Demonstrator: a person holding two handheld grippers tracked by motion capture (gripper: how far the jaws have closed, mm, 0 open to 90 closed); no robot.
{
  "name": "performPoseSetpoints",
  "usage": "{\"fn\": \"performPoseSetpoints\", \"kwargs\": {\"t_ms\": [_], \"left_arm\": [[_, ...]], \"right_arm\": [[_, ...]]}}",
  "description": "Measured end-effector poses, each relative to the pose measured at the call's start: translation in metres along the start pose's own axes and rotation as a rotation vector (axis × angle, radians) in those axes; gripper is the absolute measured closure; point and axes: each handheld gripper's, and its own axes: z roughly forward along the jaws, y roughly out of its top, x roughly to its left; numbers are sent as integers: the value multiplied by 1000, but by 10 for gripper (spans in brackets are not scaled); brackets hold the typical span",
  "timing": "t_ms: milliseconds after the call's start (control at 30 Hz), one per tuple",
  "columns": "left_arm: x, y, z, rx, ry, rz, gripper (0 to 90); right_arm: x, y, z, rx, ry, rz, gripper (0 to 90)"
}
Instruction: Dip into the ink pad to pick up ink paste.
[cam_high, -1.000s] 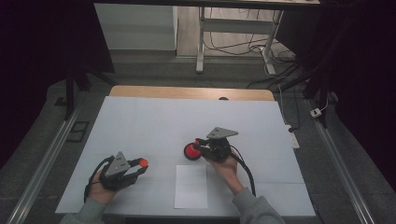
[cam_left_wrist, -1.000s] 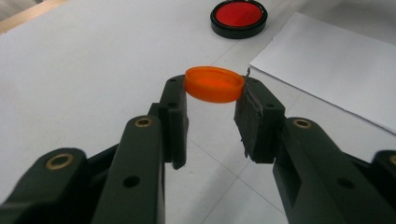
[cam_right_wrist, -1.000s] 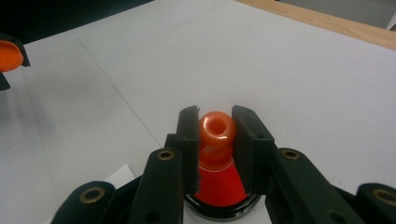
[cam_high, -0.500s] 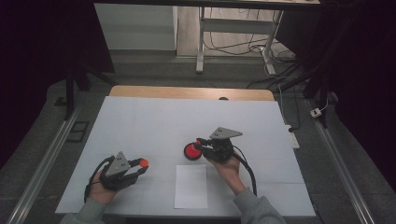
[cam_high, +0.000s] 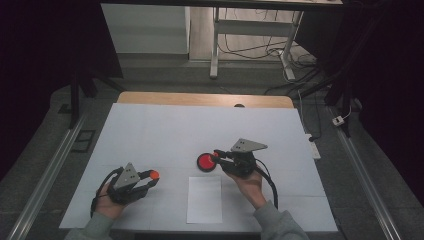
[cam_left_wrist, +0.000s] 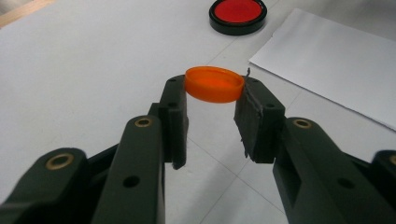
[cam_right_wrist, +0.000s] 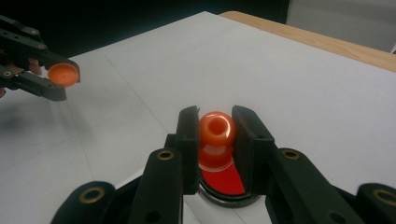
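Two grips are on at once. My left gripper (cam_left_wrist: 214, 100) is clamped on an orange cap (cam_left_wrist: 214, 84), pinched by its rim right at the fingertips and lifted off the white table (cam_high: 160, 130), I judge to keep it out of the way. My right gripper (cam_right_wrist: 215, 135) has its jaws pressed on an orange stamp (cam_right_wrist: 216, 133), mouth towards me, just above the red ink pad (cam_high: 205, 162) under its tips, ready for inking. Beside that gripper lies the paper sheet (cam_high: 204, 199), probably for the print.

Glossy orange plastic cap (cam_left_wrist: 214, 84), shiny orange knob (cam_right_wrist: 216, 129), matt white paper sheet (cam_high: 205, 199), wooden table edge (cam_high: 200, 99)
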Motion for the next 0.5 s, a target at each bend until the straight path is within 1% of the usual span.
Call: {"fn": "performPoseSetpoints", "kwargs": {"t_ms": [233, 500], "left_arm": [[1, 0, 1, -1, -1, -1, 644], [1, 1, 2, 4, -7, 1, 644]], "right_arm": [[-1, -5, -16, -11, 2, 2, 719], [1, -11, -29, -19, 12, -2, 718]]}}
